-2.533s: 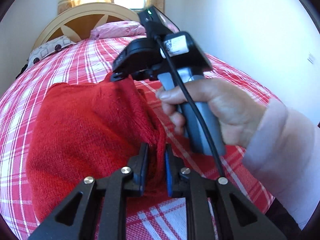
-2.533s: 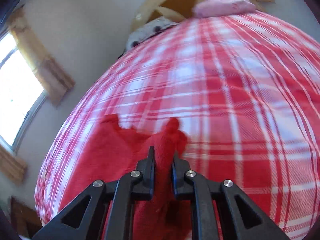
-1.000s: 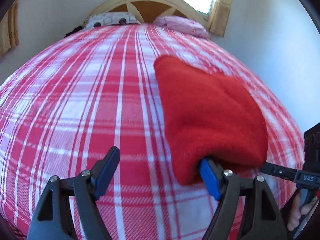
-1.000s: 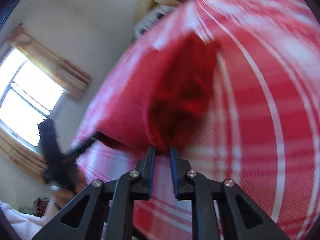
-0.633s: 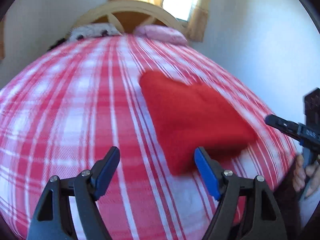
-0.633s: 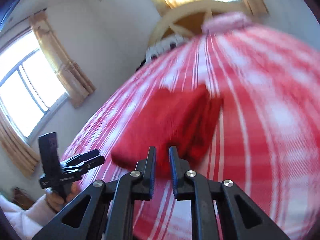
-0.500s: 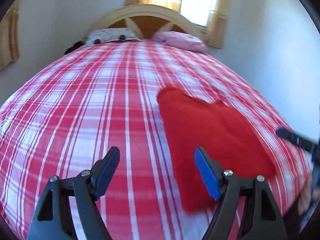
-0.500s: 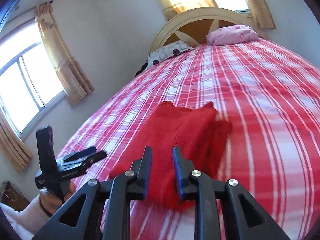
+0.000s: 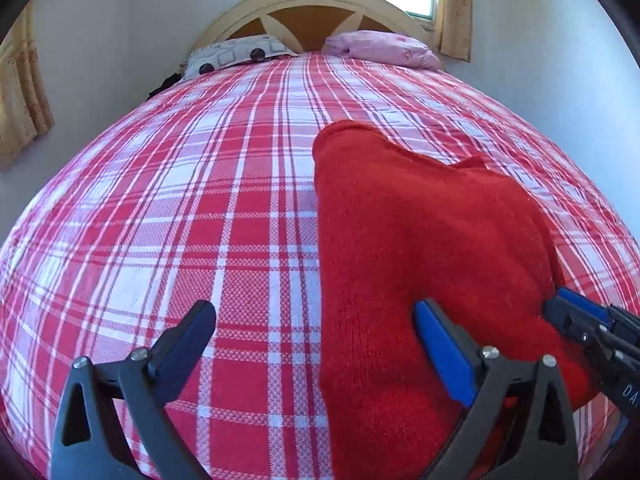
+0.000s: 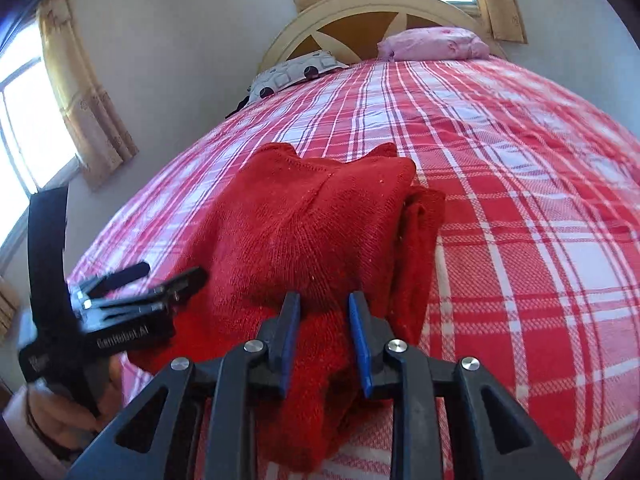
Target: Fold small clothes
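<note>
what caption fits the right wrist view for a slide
Folded red knit sweater on a red plaid bedspread, right gripper opening above its near edge.

The red sweater runs under the frame's lower edge, its near hem hidden. The person's hand is blurred, perhaps gripping a handle.

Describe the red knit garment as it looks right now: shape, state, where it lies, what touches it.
The red knit garment is a small wool-like piece, folded into a thick stack with a second layer showing at its right edge. It lies flat near the foot of the plaid bedspread. The opening left gripper and right gripper hover at its near edge; neither pinches it.
</note>
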`<state>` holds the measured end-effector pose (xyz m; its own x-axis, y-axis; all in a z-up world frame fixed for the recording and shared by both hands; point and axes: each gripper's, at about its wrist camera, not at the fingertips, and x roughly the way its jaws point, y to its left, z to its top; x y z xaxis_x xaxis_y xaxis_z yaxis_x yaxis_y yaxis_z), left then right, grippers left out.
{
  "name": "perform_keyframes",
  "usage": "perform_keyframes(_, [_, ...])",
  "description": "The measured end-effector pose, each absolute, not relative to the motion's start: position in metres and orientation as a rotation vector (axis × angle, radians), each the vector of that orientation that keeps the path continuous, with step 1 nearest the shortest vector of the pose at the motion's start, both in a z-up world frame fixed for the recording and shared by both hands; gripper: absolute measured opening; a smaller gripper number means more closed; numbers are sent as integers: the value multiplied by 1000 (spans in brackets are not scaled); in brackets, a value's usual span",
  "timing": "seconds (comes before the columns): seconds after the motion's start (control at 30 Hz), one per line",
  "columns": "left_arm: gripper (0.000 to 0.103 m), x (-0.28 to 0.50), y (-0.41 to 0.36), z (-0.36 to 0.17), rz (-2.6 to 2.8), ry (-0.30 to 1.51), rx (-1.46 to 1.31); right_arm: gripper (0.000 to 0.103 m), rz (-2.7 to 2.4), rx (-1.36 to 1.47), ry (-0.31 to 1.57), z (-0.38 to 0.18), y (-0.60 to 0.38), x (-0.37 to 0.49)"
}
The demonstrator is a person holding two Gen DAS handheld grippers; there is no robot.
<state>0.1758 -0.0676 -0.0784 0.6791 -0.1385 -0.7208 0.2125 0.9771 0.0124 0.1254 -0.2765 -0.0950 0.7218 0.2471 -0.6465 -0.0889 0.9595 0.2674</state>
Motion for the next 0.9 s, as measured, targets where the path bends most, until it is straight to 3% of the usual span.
perform_keyframes(0.27, [103,177,-62,-62,-206,782,127,32,148,173,710,-64,-273,116])
perform_keyframes(0.4, [103,196,-71,-56,-191,786,154,59,87,118,652,-42,-276,147])
perform_keyframes(0.53, [103,220,-81,-56,-178,814,158,59,54,42,685,-48,-275,206])
perform_keyframes(0.7, [103,236,-90,-73,-179,881,161,59,26,31,882,-95,-283,263])
perform_keyframes(0.9, [103,233,-93,-73,-182,880,189,64,51,353,868,-102,-325,253])
